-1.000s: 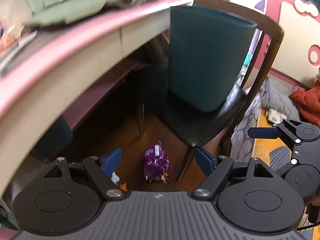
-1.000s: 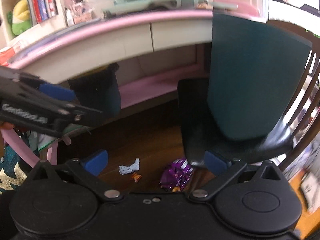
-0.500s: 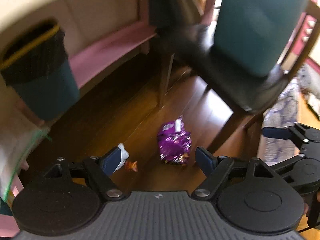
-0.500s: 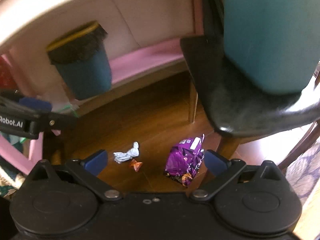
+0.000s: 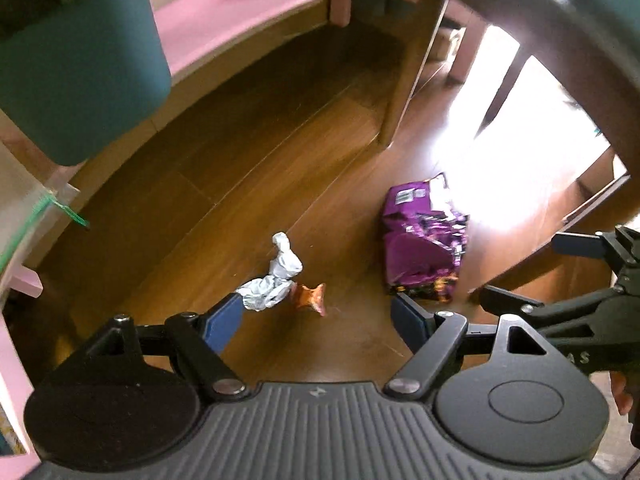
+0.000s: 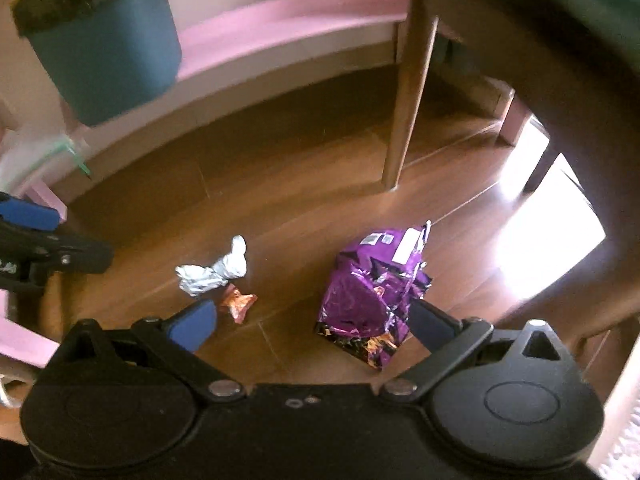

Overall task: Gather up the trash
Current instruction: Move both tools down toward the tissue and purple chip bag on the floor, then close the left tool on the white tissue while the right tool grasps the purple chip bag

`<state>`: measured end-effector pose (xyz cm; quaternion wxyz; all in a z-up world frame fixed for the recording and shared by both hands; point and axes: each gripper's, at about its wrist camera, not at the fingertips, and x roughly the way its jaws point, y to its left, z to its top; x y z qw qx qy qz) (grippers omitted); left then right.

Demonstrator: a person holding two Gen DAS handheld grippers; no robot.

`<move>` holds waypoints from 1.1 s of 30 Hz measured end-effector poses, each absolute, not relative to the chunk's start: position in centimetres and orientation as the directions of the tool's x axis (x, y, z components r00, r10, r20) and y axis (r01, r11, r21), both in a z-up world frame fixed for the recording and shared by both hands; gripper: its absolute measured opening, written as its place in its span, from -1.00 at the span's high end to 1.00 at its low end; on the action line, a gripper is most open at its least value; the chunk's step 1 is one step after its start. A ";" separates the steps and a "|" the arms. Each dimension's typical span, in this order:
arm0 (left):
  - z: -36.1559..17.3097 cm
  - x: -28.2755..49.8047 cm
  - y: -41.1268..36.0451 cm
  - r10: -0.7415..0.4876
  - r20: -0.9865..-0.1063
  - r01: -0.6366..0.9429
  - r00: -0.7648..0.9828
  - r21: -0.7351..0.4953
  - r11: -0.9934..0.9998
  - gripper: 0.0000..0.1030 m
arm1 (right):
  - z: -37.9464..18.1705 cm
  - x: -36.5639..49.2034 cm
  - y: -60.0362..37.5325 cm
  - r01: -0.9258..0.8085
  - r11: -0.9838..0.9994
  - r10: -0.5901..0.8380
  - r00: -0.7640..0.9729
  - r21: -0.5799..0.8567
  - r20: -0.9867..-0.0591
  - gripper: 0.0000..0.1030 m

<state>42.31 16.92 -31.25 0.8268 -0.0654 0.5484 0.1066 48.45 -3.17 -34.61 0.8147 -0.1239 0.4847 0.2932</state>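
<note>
Three bits of trash lie on the wooden floor under the desk: a crumpled purple snack bag (image 5: 422, 240) (image 6: 374, 288), a crumpled silver foil wrapper (image 5: 272, 276) (image 6: 214, 272) and a small orange wrapper (image 5: 310, 296) (image 6: 238, 302). My left gripper (image 5: 316, 316) is open and empty, just above the foil and orange wrappers. My right gripper (image 6: 308, 320) is open and empty, low over the floor with its right finger beside the purple bag. A teal trash bin (image 5: 76, 68) (image 6: 108, 44) with a black liner stands at the far left.
A wooden chair leg (image 5: 412, 76) (image 6: 408, 100) stands just beyond the trash, with the dark chair seat (image 6: 560, 60) overhead on the right. A pink ledge (image 5: 248, 12) runs along the desk's back. Bright sunlight falls on the floor at right.
Both grippers have dropped from desk height down toward the floor and moved closer to the trash. The wrappers and bag now look larger and nearer. Both stay open.
</note>
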 end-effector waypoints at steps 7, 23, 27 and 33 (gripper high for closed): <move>-37.9 45.1 19.6 0.125 -0.950 -0.274 0.287 0.043 0.961 -0.57 | -41.2 53.8 -1.1 -0.513 0.857 0.273 0.365 0.052 -0.890 -1.00; -51.8 52.1 22.9 0.119 -0.986 -0.241 0.117 0.088 0.967 -0.57 | -52.3 63.8 -3.5 -0.215 0.964 0.220 0.308 0.157 -0.926 -1.00; -54.6 53.4 23.4 0.106 -0.991 -0.257 0.079 0.082 0.963 -0.57 | -54.5 64.3 -3.7 -0.190 0.968 0.215 0.274 0.166 -0.937 -1.00; -58.2 54.6 24.7 0.073 -0.997 -0.318 0.022 0.062 0.946 -0.57 | -57.3 63.6 -2.8 -0.247 0.957 0.210 0.228 0.152 -0.951 -1.00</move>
